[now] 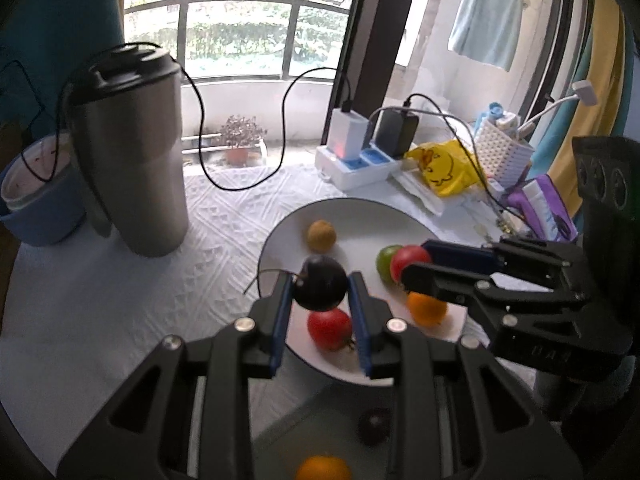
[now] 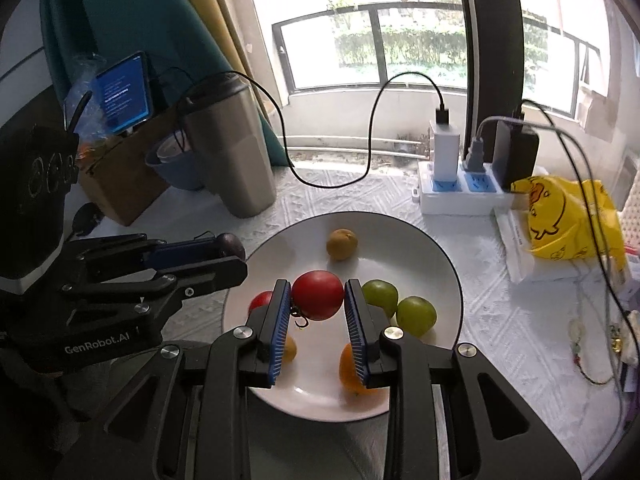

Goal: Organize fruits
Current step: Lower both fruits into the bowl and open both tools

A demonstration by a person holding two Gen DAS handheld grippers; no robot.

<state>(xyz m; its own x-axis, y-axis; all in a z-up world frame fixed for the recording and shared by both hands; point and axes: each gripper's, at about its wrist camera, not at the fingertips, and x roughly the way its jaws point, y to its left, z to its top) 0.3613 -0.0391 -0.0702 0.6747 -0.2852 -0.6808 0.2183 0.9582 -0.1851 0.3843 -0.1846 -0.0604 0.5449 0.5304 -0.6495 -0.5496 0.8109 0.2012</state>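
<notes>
While both tools are hovering mid-frame over the white plate (image 2: pixel 440 264), the left tool (image 1: pixel 320 286) is pinching a dark plum (image 1: pixel 320 282) and the right tool (image 2: pixel 317 295) is pinching a red tomato (image 2: pixel 318 295); next, I think, each fruit needs setting down gently.

Both wrist views look closely down, sharing the white plate (image 1: pixel 280 236) (image 2: pixel 440 256).

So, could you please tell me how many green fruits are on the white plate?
2. Both round green fruits touch on the white round plate, right of the red tomato in the right tool. Others may be hidden beneath the tools.
</notes>
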